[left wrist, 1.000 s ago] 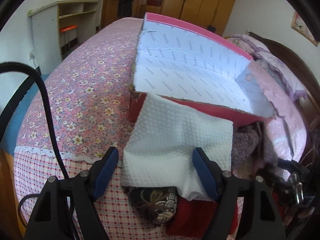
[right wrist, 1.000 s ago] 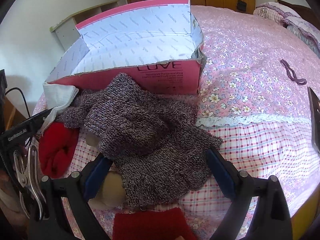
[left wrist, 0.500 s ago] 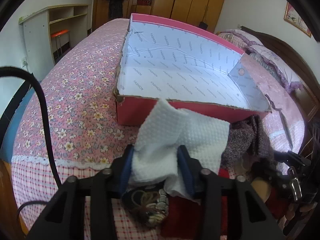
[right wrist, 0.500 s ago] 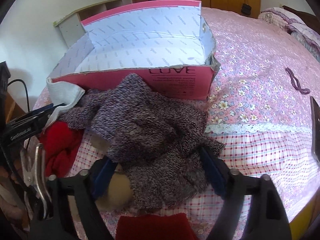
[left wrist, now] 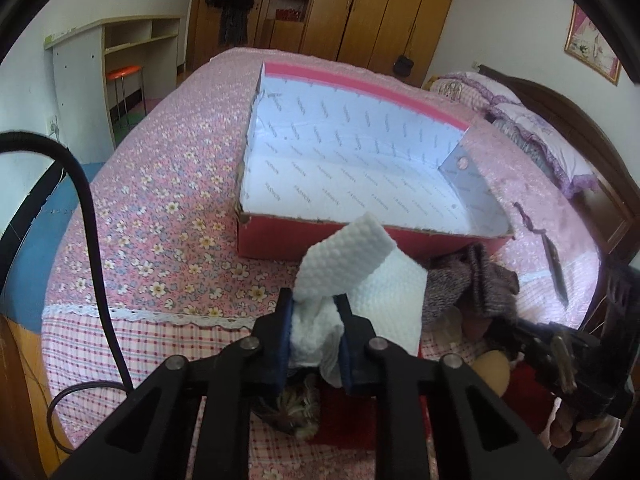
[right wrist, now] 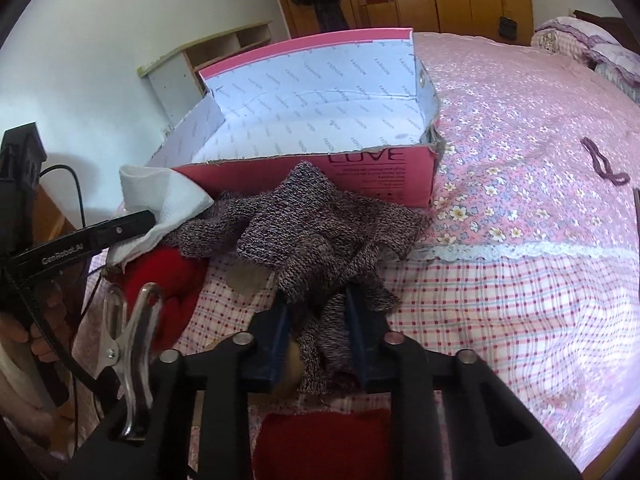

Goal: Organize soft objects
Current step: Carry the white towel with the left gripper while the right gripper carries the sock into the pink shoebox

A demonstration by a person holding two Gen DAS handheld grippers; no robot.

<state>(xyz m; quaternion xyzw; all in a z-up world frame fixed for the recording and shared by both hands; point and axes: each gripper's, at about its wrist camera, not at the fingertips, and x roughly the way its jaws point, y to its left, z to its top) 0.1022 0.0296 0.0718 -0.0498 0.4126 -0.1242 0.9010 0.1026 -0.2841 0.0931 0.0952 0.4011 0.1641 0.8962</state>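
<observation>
Left tool [left wrist: 316,330]: jaws just closed, pinching the white cloth [left wrist: 360,276] in front of the pink box [left wrist: 360,240]; its lower folds hide behind the fingers.
Right tool [right wrist: 316,334]: jaws just closed on the grey knit piece [right wrist: 320,236], on the bed [right wrist: 520,160] before the box.
Under the knit: a tan thing, mostly covered, unidentifiable.
Red fabric [right wrist: 168,280]: partly buried.
Dark floral item [left wrist: 298,408]: mostly hidden behind the left tool.

This is a home bedroom: a bed [left wrist: 168,208] under a pink floral spread fills the room, with frilled pillows [left wrist: 532,120] at a dark wooden headboard, tall wooden wardrobes [left wrist: 384,12] behind (dark clothes hanging there), and a white shelf-desk [left wrist: 100,60] with an orange stool [left wrist: 124,74].
</observation>
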